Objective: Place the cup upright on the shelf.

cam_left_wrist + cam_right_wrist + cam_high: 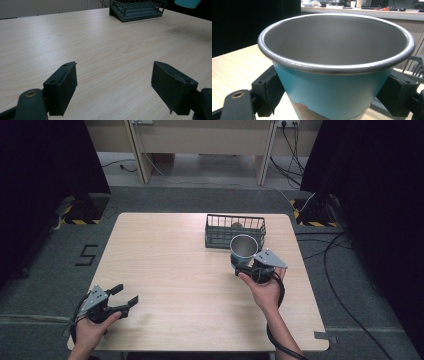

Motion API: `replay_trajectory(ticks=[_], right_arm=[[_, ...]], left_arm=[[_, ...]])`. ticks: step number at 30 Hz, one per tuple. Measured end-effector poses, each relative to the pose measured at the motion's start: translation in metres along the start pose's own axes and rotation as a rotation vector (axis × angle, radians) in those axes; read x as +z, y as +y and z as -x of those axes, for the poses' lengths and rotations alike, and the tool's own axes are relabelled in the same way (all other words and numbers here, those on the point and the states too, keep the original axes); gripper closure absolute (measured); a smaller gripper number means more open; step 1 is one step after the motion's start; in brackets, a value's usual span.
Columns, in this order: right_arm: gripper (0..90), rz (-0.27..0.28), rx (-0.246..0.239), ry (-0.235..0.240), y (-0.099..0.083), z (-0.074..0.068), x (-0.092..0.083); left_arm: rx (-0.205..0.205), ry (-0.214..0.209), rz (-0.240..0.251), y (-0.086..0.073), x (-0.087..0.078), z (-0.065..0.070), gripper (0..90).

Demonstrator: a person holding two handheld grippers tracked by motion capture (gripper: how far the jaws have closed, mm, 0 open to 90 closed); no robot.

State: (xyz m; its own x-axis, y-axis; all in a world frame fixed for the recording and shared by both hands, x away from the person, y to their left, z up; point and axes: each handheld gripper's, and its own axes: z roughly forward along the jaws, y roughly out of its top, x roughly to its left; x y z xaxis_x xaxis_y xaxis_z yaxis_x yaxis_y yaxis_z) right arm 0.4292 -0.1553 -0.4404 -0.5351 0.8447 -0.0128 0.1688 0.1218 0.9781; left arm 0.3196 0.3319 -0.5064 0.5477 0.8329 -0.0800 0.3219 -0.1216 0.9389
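Right gripper (244, 266): your jaws are clamped on the blue cup (337, 72), one pad on each side of its wall below the steel rim.
Cup position: held upright and clear of the table (175, 270), just in front of the wire basket (235, 231), mouth up and nothing visible inside.
Left gripper (125, 296): your jaws stand wide apart with nothing between them, low over the near left corner, well apart from the cup.
Basket: sits at the far right of the table; something small and brownish lies inside, too small to identify.
Step in hand: you appear to be carrying the cup, likely toward the basket.
Next move: keep the cup level, lift its base over the basket's near wall, lower it, then release.
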Motion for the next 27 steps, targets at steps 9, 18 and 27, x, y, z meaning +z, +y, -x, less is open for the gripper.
replay_trajectory(ticks=[9,18,27], right_arm=[[17.5,0.021,0.009,-0.025,0.022,0.011,0.013],[17.5,0.034,0.014,-0.049,0.038,0.021,0.021],[17.5,0.042,0.008,-0.067,0.054,0.027,0.032]], left_arm=[[0.001,-0.001,0.001,0.0,0.0,0.0,20.4],[0.002,-0.004,0.002,0.0,0.0,0.0,20.4],[0.001,-0.007,0.003,0.0,0.0,0.0,20.4]])
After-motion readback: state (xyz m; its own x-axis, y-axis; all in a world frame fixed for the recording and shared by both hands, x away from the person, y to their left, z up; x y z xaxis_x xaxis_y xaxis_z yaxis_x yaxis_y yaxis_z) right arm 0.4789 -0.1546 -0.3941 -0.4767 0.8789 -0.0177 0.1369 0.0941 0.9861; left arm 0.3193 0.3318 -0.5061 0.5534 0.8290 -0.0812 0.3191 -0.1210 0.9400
